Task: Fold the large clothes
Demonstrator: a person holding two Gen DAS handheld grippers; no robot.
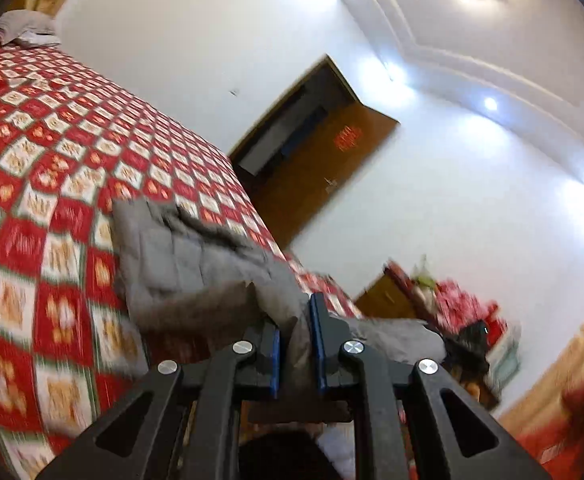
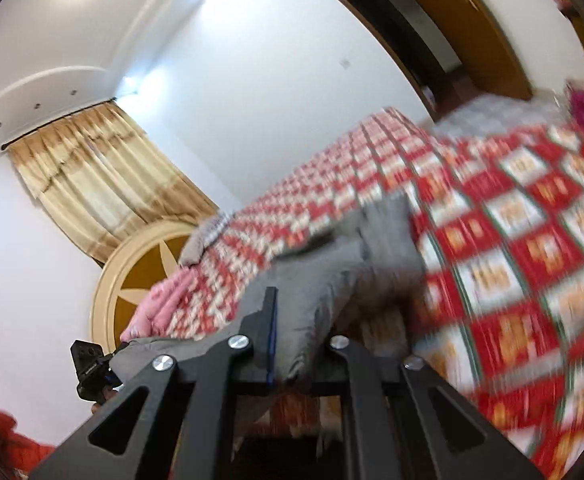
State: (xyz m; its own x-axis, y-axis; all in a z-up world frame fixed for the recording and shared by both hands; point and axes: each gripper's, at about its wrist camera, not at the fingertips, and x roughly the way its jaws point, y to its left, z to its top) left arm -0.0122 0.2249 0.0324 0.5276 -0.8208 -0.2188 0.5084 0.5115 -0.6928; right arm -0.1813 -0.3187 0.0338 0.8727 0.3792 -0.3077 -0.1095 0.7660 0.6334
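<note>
A grey quilted garment (image 1: 188, 256) lies partly on a bed with a red and white checked cover (image 1: 40, 168) and is lifted at its near edge. My left gripper (image 1: 297, 320) is shut on a fold of that grey cloth, which is bunched between its blue pads. In the right wrist view the same grey garment (image 2: 332, 276) rises from the checked cover (image 2: 532, 248) into my right gripper (image 2: 292, 320), which is shut on its edge; the cloth hides the right finger. The other gripper (image 2: 90, 372) shows at the left, holding the garment's far end. Both views are blurred.
A brown door (image 1: 324, 184) stands open in the white wall beyond the bed. Grey and pink pillows (image 2: 200, 240) lie at the bed's head by a round headboard (image 2: 132, 280) and beige curtains (image 2: 92, 184). Red items (image 1: 464, 308) clutter a wooden stand.
</note>
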